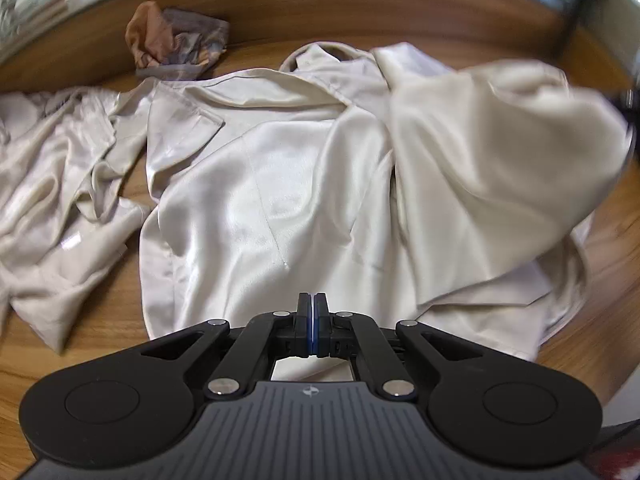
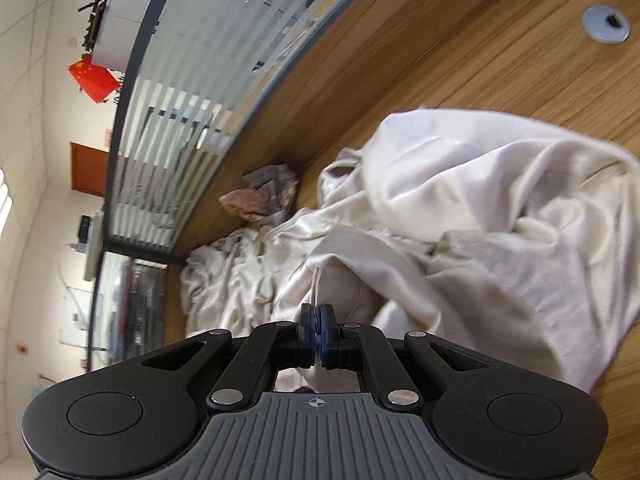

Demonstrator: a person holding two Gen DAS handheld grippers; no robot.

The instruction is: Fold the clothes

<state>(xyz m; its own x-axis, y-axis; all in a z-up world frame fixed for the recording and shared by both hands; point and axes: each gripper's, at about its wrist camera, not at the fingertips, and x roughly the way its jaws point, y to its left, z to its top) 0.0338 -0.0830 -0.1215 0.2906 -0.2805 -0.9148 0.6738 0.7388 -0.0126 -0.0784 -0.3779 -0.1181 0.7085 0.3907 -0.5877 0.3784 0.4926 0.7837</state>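
Desk [image 1: 400, 12] of wood is covered by a cream satin shirt [image 1: 280, 184], spread for folding.
One side is lifted, pinched in the closed right gripper [image 2: 318, 320], presumably to fold it inward; only the left view shows the closed left gripper [image 1: 312, 308], seemingly empty, at six o'clock, a crumpled garment [image 1: 176, 40] at eleven.

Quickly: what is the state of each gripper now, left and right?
Left gripper: shut; no cloth visible between the pads.
Right gripper: shut on a thin fold of the cream shirt.
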